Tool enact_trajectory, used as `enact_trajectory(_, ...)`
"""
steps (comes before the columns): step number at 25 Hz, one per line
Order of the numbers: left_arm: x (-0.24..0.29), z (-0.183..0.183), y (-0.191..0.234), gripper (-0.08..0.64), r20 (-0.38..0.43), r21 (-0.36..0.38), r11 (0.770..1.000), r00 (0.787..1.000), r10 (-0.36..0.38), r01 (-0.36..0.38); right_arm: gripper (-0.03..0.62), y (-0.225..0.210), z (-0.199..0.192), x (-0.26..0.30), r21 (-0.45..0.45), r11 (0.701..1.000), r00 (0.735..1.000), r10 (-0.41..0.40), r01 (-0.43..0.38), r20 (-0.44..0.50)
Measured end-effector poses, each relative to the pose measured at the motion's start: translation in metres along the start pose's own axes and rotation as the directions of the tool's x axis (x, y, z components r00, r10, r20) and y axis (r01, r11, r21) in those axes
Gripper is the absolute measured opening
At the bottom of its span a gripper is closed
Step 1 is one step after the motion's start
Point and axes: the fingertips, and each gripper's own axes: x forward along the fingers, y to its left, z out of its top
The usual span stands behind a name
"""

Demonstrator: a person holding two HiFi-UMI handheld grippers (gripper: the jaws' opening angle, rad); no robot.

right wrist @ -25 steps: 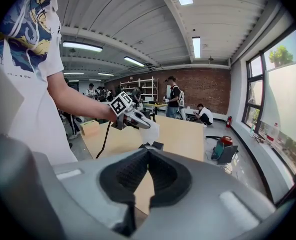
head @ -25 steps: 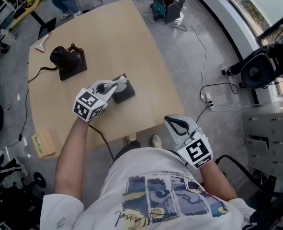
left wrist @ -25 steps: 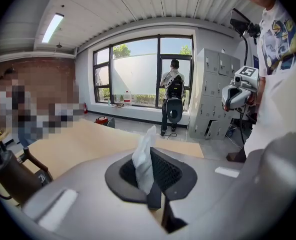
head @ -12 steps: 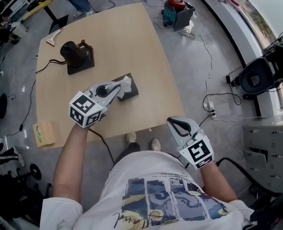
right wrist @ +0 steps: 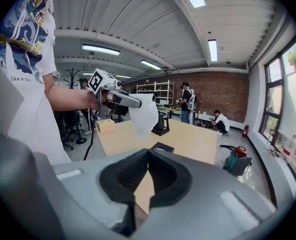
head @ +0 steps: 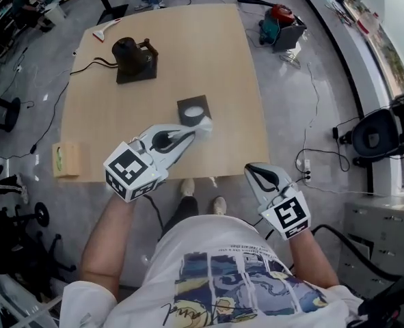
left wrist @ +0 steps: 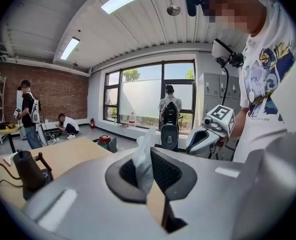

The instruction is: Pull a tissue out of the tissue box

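Observation:
A dark square tissue box (head: pixel 193 108) with a white opening lies flat on the wooden table (head: pixel 113 128). It also shows low over my right jaws (right wrist: pixel 158 147). My left gripper (head: pixel 196 132) is raised above the table's near part and shut on a white tissue (head: pixel 204 124). The tissue (left wrist: pixel 143 156) stands up pinched between the dark pads and hangs free of the box (right wrist: pixel 145 115). My right gripper (head: pixel 251 172) hovers past the table's near edge, shut with nothing in it (right wrist: pixel 148 156).
A black kettle-like appliance on a dark base (head: pixel 135 57) stands at the table's far left, its cable trailing off. A small wooden box (head: pixel 66 160) sits at the near left corner. A red and teal machine (head: pixel 281 23) rests on the floor beyond. People stand and crouch in the background.
My left gripper has risen and drawn back toward me with the tissue, which has come free of the box. The right gripper has hardly moved.

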Motion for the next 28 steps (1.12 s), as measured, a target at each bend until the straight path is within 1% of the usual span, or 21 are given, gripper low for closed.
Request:
enact_trajectory(4, -0.014, 0.005, -0.030, 0.008, 0.011, 0.002, 1.000, 1.000, 0.024, -0.024, 0.003, 0.005, 0.002, 0.000, -0.036, 0.998, 0.999, 0.046, -0.046, 0.003)
enact_trajectory(8, -0.030, 0.000, -0.053, 0.009, 0.004, 0.039, 0.998, 0.998, 0.057, -0.058, 0.003, 0.012, 0.006, 0.003, -0.056, 0.995, 0.997, 0.083, -0.083, 0.006)
enact_trajectory(15, -0.042, -0.004, -0.089, 0.008, 0.001, -0.006, 0.997, 0.997, 0.082, -0.082, 0.003, 0.019, 0.008, 0.005, -0.081, 0.988, 0.991, 0.136, -0.135, 0.008)
enact_trajectory(18, -0.045, -0.003, -0.100, 0.009, -0.003, -0.017, 0.996, 0.996, 0.093, -0.093, 0.003, 0.021, 0.009, 0.005, -0.089, 0.985, 0.989, 0.149, -0.147, 0.016)
enact_trajectory(24, -0.047, -0.004, -0.113, 0.009, -0.005, 0.019, 0.996, 0.996, 0.085, -0.085, 0.003, 0.024, 0.011, 0.006, -0.097, 0.984, 0.988, 0.155, -0.152, 0.024)
enact_trajectory(28, -0.050, -0.003, -0.115, 0.009, -0.003, 0.016, 0.996, 0.997, 0.082, -0.082, 0.003, 0.024, 0.014, 0.007, -0.103, 0.984, 0.988, 0.150, -0.146, 0.035)
